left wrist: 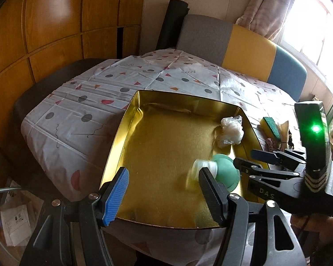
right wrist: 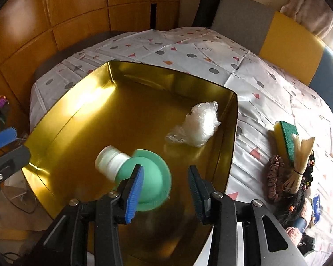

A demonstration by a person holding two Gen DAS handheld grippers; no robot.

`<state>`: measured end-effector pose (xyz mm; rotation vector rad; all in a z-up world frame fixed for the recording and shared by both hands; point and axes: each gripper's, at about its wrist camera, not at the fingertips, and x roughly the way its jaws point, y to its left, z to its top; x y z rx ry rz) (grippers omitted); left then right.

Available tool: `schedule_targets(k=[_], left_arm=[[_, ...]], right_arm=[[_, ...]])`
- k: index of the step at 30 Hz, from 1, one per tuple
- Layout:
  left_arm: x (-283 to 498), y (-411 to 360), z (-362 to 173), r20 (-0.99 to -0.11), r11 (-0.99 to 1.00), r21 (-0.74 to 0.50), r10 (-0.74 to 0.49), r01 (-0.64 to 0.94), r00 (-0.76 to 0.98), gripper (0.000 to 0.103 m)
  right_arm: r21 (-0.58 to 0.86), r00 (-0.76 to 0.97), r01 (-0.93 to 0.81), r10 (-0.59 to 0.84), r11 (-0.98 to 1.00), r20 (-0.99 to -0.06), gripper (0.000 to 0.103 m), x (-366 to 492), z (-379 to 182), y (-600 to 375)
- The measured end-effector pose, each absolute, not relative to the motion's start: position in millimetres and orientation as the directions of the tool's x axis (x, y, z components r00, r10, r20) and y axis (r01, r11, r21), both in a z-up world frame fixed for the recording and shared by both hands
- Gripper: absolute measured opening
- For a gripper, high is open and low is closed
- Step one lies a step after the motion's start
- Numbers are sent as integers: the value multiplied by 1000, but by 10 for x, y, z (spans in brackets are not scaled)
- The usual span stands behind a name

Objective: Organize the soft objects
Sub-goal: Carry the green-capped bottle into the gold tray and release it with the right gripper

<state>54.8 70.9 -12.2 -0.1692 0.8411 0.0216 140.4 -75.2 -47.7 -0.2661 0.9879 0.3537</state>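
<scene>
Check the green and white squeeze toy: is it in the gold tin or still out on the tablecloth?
In. The green and white toy lies on its side on the floor of the gold tin, near the crumpled plastic bag.

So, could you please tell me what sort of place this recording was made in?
Most likely a home dining or living room: a table under a patterned tablecloth, a colour-block upholstered chair by a curtained window, and wood-panelled cabinets behind.

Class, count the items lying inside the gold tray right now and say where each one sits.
2. A crumpled clear plastic bag lies near the gold tray's far right wall. A green and white squeeze bulb lies near the front, partly behind the right gripper. Nothing else shows inside.
</scene>
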Motion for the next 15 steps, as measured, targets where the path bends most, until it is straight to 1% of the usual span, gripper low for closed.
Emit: schedule_targets(k=[4, 6, 7, 9, 11, 14, 15], left_arm=[[549, 674, -118, -742, 988, -133, -44, -82, 669, 66], [543, 660, -111, -741, 988, -129, -43, -79, 670, 66], [540, 651, -104, -740, 989, -126, -41, -78, 671, 66], [534, 634, -84, -737, 990, -121, -39, -75, 675, 66], [517, 611, -58, -732, 991, -115, -37, -70, 681, 66], [500, 564, -17, -723, 993, -106, -37, -58, 690, 66], [497, 548, -3, -720, 993, -103, -39, -52, 693, 66]], right_arm=[[-44, 520, -393, 183, 918, -834, 45, 1351, -393, -825], [-33, 533, -385, 193, 922, -824, 51, 1301, -341, -865], [-28, 541, -382, 199, 924, -817, 52, 1271, -307, -889], [-21, 556, -379, 210, 925, -804, 60, 1223, -248, -919], [-21, 575, -375, 215, 927, -789, 63, 1168, -196, -952], [-34, 600, -368, 209, 929, -772, 64, 1089, -134, -1005], [-41, 610, -363, 204, 931, -766, 67, 1061, -113, -1033]])
